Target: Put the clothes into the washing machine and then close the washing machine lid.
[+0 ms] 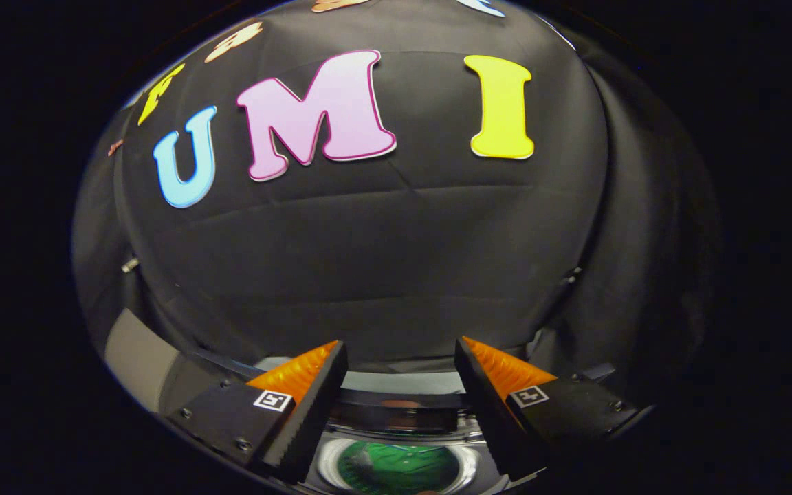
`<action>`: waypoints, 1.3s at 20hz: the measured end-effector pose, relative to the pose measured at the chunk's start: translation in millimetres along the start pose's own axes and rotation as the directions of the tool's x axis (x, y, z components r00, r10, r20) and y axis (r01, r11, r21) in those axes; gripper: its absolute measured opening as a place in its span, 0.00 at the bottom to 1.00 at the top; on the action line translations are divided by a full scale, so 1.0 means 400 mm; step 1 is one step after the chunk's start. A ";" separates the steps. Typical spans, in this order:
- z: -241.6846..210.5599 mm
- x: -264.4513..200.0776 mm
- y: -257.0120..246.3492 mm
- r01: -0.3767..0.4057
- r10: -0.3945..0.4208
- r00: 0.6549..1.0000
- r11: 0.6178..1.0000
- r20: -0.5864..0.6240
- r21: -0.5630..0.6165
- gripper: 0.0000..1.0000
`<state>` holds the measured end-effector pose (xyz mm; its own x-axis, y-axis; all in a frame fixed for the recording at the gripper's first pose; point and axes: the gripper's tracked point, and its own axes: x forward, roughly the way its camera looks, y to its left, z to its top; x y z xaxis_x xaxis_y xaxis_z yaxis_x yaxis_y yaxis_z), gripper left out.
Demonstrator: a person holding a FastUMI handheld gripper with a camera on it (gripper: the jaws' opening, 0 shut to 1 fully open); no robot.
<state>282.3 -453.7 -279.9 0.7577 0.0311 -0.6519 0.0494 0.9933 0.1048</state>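
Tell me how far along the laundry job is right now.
Looks partly done: something green, possibly clothing, lies in the round drum opening of the washing machine, just below the fingers. In hand: nothing; the gripper is open and empty, its fingers spread above the machine, facing the black cloth wall. Left: closing the lid; the drum opening looks uncovered.

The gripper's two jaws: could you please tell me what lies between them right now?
Nothing is held; the gripper is open. In the gripper view, the gap shows the washing machine's round drum opening with something green inside.
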 end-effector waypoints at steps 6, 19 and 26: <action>-0.011 -0.040 -0.010 0.043 -0.043 0.999 0.999 0.002 -0.010 1.00; -0.048 -0.119 -0.012 0.092 -0.092 0.995 0.996 0.032 -0.008 1.00; -0.072 -0.170 -0.012 0.126 -0.125 0.991 0.992 0.055 -0.010 1.00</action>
<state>211.9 -457.4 -257.8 0.7804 -0.0993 -0.6174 0.1375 0.9904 0.0145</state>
